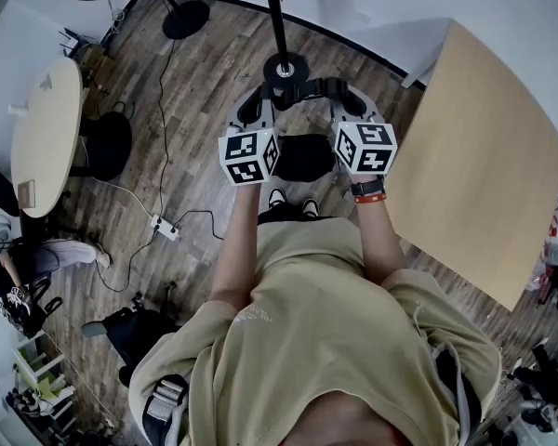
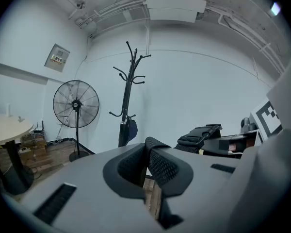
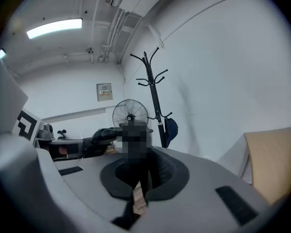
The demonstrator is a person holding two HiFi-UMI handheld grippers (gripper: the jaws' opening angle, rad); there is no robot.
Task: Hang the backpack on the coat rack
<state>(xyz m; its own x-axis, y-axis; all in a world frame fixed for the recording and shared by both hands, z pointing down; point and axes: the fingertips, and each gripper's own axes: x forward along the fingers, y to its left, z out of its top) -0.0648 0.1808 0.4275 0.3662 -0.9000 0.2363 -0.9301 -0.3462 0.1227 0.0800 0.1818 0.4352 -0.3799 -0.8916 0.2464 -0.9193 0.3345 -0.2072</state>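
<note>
A black backpack (image 1: 304,156) hangs between my two grippers, its padded mesh strap (image 1: 307,89) arching from one to the other. My left gripper (image 1: 252,111) is shut on the strap's left end, where black mesh (image 2: 161,168) sits pinched in its jaws. My right gripper (image 1: 352,106) is shut on the other end of the strap (image 3: 160,168). The black coat rack (image 1: 278,21) stands just ahead, its round base (image 1: 285,66) close to the grippers. Its hooked top shows in both gripper views (image 2: 130,89) (image 3: 155,91), with a dark blue item (image 3: 170,129) hanging low on it.
A light wooden table (image 1: 488,156) stands close on the right. A round table (image 1: 45,128) stands at the left. A standing fan (image 2: 76,104) with its base (image 1: 185,19) is left of the rack. A power strip (image 1: 165,228) and cables lie on the wood floor.
</note>
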